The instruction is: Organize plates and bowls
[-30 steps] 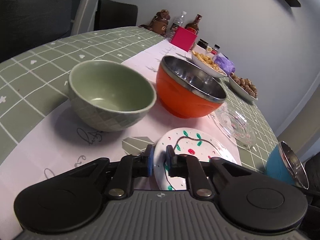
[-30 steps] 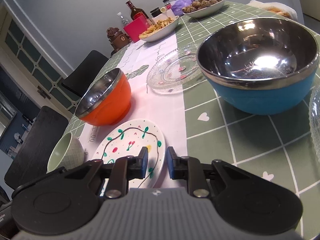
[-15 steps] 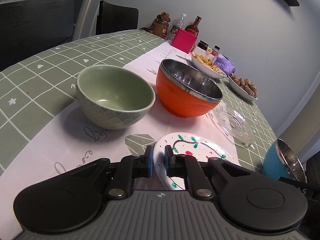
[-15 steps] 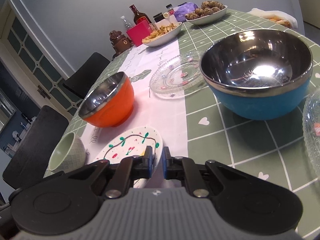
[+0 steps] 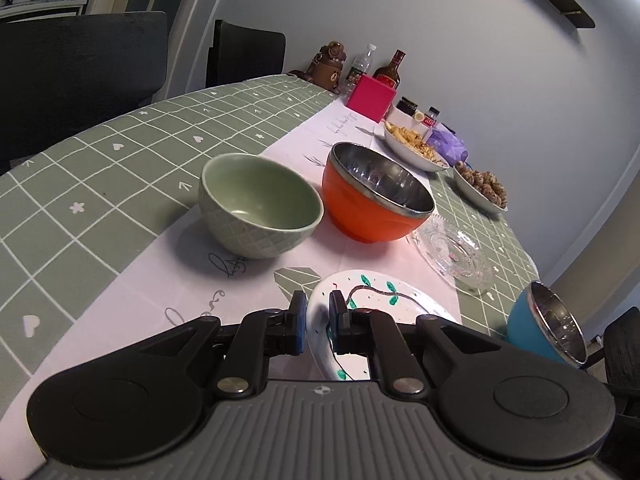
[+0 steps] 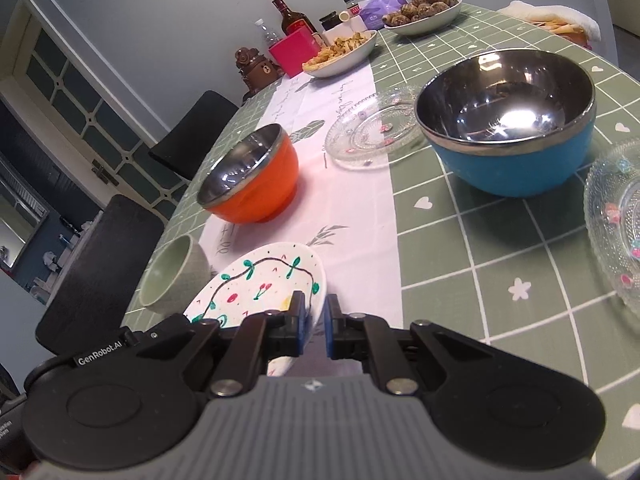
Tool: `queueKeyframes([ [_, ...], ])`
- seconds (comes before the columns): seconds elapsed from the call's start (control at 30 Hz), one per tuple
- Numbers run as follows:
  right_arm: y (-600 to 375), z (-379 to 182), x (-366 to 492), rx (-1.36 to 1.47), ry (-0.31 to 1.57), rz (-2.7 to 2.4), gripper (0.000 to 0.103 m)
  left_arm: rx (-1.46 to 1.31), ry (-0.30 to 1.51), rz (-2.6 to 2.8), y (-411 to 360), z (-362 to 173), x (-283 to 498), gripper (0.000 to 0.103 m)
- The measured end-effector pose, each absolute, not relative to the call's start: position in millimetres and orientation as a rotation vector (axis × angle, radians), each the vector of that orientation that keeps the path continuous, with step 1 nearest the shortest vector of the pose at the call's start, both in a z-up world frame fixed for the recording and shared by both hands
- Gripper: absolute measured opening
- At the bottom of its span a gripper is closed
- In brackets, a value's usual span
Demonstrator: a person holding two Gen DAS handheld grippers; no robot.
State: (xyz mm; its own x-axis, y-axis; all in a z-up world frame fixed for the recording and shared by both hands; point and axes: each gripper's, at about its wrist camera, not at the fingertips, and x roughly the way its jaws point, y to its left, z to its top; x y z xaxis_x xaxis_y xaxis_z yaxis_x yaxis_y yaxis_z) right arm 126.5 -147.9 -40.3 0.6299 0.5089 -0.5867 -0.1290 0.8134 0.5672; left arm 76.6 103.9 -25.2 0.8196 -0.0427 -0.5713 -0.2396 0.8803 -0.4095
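Note:
A white painted plate (image 5: pixel 384 300) with cherries and green leaves is lifted and tilted above the runner. My left gripper (image 5: pixel 318 322) is shut on its near rim. My right gripper (image 6: pixel 314 330) is shut on the plate's (image 6: pixel 260 284) other rim. A green ceramic bowl (image 5: pixel 260 204) and an orange steel-lined bowl (image 5: pixel 376 196) stand beyond it on the runner. A blue steel-lined bowl (image 6: pixel 508 120) stands to the right. A clear glass plate (image 6: pixel 372 132) lies between the orange and blue bowls. A second glass plate (image 6: pixel 616 216) lies at the far right.
At the table's far end stand a dish of fries (image 6: pixel 340 54), a dish of brown balls (image 6: pixel 424 12), a pink box (image 6: pixel 294 54), bottles (image 6: pixel 292 16) and a bear figure (image 6: pixel 256 70). Dark chairs (image 5: pixel 80 76) stand along the left side. A white cloth (image 6: pixel 556 18) lies far right.
Both grippers have closed on the painted plate's opposite rims and lifted it off the runner, tilting it. Both cameras have risen and pulled back a little.

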Motion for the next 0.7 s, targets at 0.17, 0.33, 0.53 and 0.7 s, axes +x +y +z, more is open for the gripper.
queueKeyframes([
  [0.17, -144, -28, 111, 0.476, 0.802, 0.396, 0.007, -0.507, 0.63, 0.113, 107, -27, 61, 0.012],
  [0.33, -146, -27, 93, 0.46, 0.818, 0.402, 0.007, -0.495, 0.641, 0.109, 105, -24, 44, 0.012],
  [0.53, -154, -26, 65, 0.447, 0.829, 0.417, 0.007, -0.473, 0.661, 0.086, 101, -21, 19, 0.012],
  [0.7, -157, -35, 45, 0.428, 0.858, 0.435, 0.007, -0.454, 0.689, 0.077, 101, -25, 6, 0.012],
])
